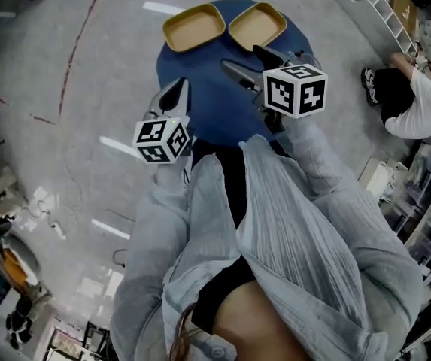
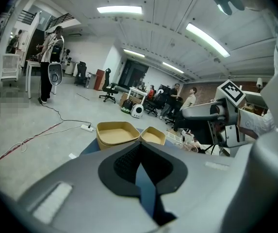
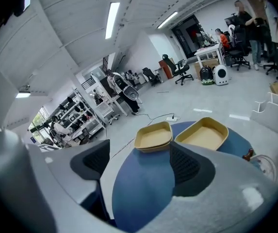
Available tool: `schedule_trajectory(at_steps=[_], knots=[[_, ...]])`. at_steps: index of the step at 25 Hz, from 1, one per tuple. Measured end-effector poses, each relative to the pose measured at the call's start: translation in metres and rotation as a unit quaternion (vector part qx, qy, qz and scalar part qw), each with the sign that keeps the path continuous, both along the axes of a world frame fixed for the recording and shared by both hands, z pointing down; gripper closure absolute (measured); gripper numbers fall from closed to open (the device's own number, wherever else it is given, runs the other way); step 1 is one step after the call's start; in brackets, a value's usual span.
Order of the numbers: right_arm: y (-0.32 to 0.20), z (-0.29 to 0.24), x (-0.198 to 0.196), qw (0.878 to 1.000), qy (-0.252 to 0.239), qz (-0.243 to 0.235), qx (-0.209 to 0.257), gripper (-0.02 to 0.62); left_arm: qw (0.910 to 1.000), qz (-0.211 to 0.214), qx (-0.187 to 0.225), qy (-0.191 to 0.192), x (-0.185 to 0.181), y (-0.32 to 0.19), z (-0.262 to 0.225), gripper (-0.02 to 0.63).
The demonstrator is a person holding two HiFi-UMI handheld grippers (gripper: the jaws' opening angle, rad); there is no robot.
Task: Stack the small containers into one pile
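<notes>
head view: the blue table (image 1: 207,115) had its near edge hidden behind the left gripper (image 1: 181,86), the right gripper (image 1: 239,56) and the wearer's shirt (image 1: 313,224). left gripper view: that gripper's body covered the lower walls of the left container (image 2: 114,132) and the right container (image 2: 153,136). right gripper view: a small dark item (image 3: 248,154) at the table's rim was too small to identify.

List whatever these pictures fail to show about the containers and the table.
- Left container: how many are nested in it. Head view looks straight down into it; right gripper view shows a doubled rim, too small to count.
- Table: near part, head view, behind the left gripper, right gripper and the person's shirt; base, under the top in every view.
- Brown thing beside the table's right edge, right gripper view: too small to name.
</notes>
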State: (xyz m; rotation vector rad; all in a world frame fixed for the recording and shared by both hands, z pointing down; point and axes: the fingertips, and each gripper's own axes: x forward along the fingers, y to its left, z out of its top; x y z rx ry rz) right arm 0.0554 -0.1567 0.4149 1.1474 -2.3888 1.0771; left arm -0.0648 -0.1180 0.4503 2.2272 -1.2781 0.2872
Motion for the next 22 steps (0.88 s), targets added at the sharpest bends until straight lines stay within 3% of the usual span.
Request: schedule_trajectory(at_steps=[10,16,22], knots=[[0.001,-0.047,0.063,0.999,0.024,-0.005,0.027,0.225,0.9993,0.033,0.013,0.008,0.030,0.000,-0.007,0.591],[-0.029,-0.064,0.116,0.995,0.094,-0.009,0.044,0.229,0.9984,0.052,0.021,0.011,0.042,-0.014,-0.013,0.591],[-0.044,-0.045,0.139,0.987,0.140,-0.076,0.031,0.237,0.9978,0.059,0.030,0.006,0.055,-0.030,-0.016,0.591]])
